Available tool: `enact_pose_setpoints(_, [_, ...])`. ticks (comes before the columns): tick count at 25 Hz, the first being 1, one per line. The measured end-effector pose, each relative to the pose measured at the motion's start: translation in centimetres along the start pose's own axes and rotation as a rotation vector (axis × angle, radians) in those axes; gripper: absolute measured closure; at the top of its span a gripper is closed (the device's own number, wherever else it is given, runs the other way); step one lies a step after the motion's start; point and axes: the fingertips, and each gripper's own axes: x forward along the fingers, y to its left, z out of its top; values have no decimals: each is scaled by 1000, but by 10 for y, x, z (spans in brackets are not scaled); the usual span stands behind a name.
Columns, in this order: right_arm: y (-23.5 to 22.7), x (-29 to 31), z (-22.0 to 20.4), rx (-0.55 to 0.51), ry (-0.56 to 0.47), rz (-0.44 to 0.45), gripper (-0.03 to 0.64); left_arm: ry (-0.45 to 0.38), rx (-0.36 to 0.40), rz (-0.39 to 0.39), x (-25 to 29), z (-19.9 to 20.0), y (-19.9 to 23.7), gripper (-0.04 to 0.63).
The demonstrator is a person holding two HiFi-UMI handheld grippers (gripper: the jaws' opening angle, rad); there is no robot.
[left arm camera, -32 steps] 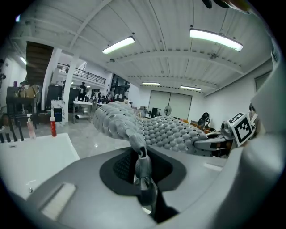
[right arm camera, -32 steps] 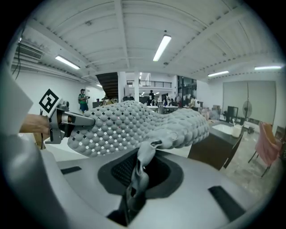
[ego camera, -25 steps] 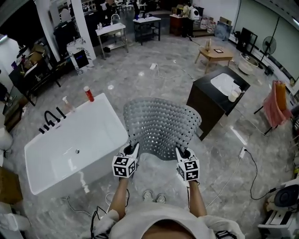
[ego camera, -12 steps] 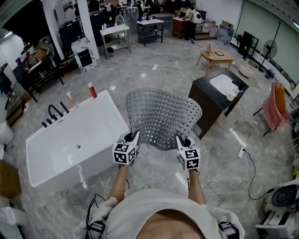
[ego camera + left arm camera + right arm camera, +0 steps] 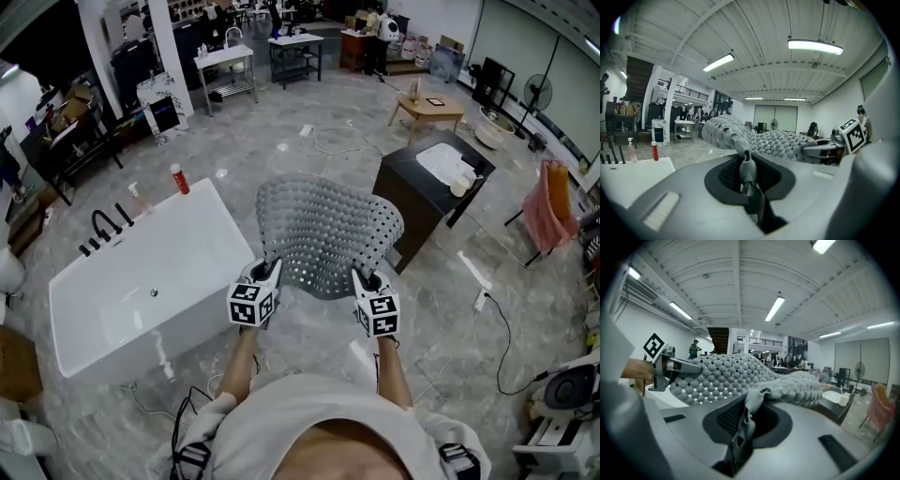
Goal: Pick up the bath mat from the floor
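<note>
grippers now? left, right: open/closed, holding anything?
Left gripper: closed, pinching the near left corner of the bath mat.
Right gripper: closed, pinching the near right corner of the bath mat.

The left gripper (image 5: 269, 273) and the right gripper (image 5: 361, 277) each grip a near corner of the grey bath mat (image 5: 328, 230), which hangs in the air beside the white bathtub (image 5: 112, 323).

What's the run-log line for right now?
left gripper: shut on bath mat corner | right gripper: shut on other corner | bath mat: held off floor
</note>
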Motion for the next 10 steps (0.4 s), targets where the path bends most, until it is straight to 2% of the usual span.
enact_pose_setpoints(10, [2,8,2,-8,4,-4,569,-1,-3,-7,3,0,7,546])
